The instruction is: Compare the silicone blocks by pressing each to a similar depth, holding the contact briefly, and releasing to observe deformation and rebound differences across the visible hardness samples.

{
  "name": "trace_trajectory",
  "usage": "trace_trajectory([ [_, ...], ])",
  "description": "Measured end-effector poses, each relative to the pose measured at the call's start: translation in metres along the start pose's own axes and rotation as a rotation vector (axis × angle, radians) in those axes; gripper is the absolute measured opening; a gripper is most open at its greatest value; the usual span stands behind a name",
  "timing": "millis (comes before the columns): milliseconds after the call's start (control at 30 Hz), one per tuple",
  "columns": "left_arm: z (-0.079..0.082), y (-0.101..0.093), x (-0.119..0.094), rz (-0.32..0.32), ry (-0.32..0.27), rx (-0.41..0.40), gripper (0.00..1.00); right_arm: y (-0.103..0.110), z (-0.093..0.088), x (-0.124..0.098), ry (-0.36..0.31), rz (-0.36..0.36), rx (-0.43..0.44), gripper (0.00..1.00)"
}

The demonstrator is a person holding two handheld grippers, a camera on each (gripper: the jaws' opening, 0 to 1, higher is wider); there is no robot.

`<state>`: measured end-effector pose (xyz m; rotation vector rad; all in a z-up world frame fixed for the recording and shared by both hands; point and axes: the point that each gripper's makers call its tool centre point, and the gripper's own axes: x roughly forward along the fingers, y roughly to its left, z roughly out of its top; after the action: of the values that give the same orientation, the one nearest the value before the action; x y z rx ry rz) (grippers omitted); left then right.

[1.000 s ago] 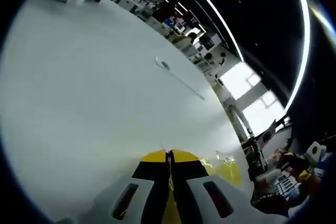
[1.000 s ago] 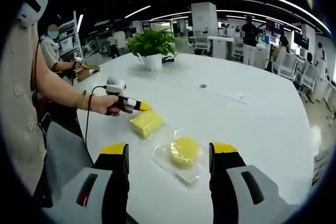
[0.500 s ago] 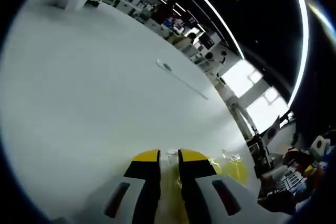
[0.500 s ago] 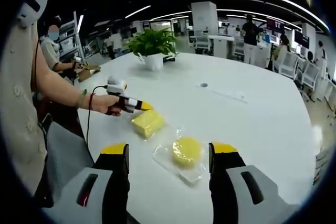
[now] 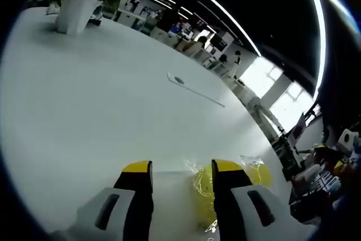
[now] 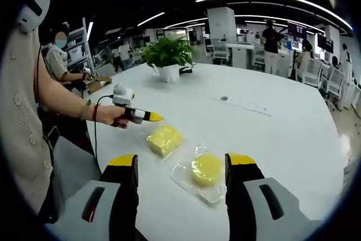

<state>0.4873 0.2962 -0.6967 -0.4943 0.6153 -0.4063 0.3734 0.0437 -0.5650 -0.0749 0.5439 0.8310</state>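
Lying on table (image 6: 282,134): square yellow block (image 6: 164,139), round one (image 6: 206,169) in clear bag; both hand-held grippers (image 5: 180,169) (image 6: 181,161) open, empty.

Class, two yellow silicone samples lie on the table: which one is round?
The round block, still in its clear wrapper, nearer the right claw. The other, the square block, lies by the left claw.

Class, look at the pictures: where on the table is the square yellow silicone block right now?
In the right gripper view, the square yellow block lies on the white table, just beyond the left gripper, with the round yellow block in its clear bag beside it.
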Motion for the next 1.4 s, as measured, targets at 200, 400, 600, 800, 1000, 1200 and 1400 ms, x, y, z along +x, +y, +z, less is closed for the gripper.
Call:
trace_trajectory([
  [200,0.008,-0.013,-0.025,-0.007,-0.013,0.113,0.44,0.007,-0.003,0.003,-0.007,-0.012,-0.017,0.58],
  [400,0.015,-0.026,-0.061,-0.014,-0.033,0.199,0.45,0.007,-0.008,0.003,-0.031,-0.061,-0.017,0.59],
  [600,0.014,-0.043,-0.104,-0.026,-0.063,0.248,0.47,0.012,-0.021,0.001,-0.073,-0.117,0.036,0.6],
  [800,0.004,-0.064,-0.134,-0.084,-0.085,0.286,0.62,0.019,-0.034,-0.009,-0.094,-0.164,0.061,0.61],
  [1000,-0.007,-0.077,-0.158,-0.096,-0.083,0.334,0.58,0.03,-0.046,-0.02,-0.108,-0.195,0.101,0.58],
  [1200,-0.011,-0.078,-0.17,-0.075,-0.1,0.325,0.63,0.05,-0.066,-0.025,-0.094,-0.169,0.106,0.6],
  [1400,-0.02,-0.081,-0.181,-0.069,-0.091,0.315,0.62,0.062,-0.075,-0.034,-0.094,-0.174,0.124,0.6],
])
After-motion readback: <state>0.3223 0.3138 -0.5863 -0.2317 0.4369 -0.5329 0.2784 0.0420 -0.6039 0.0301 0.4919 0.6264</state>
